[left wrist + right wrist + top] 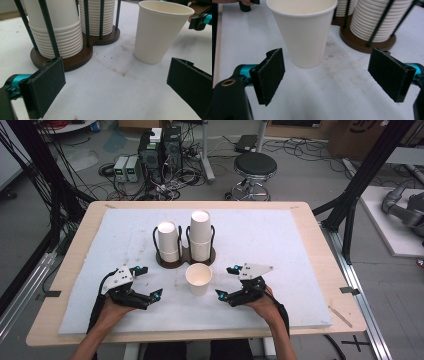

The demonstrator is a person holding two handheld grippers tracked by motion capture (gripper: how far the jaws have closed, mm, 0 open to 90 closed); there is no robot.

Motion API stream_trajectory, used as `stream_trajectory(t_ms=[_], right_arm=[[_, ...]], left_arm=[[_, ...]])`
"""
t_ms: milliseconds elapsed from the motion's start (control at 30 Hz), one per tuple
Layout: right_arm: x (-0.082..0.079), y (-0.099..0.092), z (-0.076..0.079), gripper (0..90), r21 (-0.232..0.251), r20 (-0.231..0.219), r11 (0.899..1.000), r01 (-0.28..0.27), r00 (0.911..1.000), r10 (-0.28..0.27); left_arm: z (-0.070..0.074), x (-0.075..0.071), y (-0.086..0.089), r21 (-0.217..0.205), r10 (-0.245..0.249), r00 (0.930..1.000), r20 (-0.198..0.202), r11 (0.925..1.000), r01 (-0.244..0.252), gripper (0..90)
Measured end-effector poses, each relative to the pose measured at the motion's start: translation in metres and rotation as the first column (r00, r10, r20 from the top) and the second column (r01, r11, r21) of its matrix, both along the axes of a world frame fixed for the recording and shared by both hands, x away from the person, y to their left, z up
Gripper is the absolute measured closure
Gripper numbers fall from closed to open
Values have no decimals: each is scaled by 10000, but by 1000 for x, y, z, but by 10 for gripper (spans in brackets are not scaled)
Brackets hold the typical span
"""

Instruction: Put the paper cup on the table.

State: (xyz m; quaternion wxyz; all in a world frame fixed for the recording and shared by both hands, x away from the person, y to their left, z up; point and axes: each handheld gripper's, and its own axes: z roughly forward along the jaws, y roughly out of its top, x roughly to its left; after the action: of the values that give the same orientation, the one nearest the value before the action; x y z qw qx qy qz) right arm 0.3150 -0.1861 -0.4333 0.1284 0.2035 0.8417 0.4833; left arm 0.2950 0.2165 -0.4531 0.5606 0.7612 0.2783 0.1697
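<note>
Cup (pixel 199 279) upright, between left gripper (pixel 148 282) and right gripper (pixel 226 282); both gaping, empty. Right slightly nearer, cup dead ahead.

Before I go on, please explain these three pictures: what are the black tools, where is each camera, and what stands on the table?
A person holds two hand tools: the left gripper and the right gripper. One camera looks down from above; the other two ride on the grippers and look along their black jaws. On the white mat stands a brown rack with two stacks of paper cups, and in front of it a single paper cup, upright. Both grippers are open, one on each side of that cup, and hold nothing.
</note>
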Motion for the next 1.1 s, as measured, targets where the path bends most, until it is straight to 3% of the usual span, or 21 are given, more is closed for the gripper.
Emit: stream_trajectory(t_ms=[200, 433, 600, 833, 1100], right_arm=[[-3, -14, 0, 148, 186, 49, 9992, 348, 9994, -348], [-6, -30, -2, 148, 718, 112, 9936, 871, 9960, -881], [-7, -49, -6, 148, 1432, 121, 9853, 929, 9953, -956], [-8, -63, -10, 148, 1615, 9, 9779, 1331, 9908, -1350], [-8, -70, -17, 148, 1820, -40, 9738, 1360, 9905, -1376]], left_arm=[[0, 0, 0, -2, -54, 10000, -8, 10000, 54, 17], [0, -1, 1, -121, -316, 9994, 150, 9994, 318, 17], [0, -1, 3, -306, -453, 9989, 124, 9985, 457, 17], [0, -1, 3, -327, -574, 9982, 150, 9978, 579, 17], [0, -1, 4, -356, -621, 9979, 183, 9974, 627, 17]])
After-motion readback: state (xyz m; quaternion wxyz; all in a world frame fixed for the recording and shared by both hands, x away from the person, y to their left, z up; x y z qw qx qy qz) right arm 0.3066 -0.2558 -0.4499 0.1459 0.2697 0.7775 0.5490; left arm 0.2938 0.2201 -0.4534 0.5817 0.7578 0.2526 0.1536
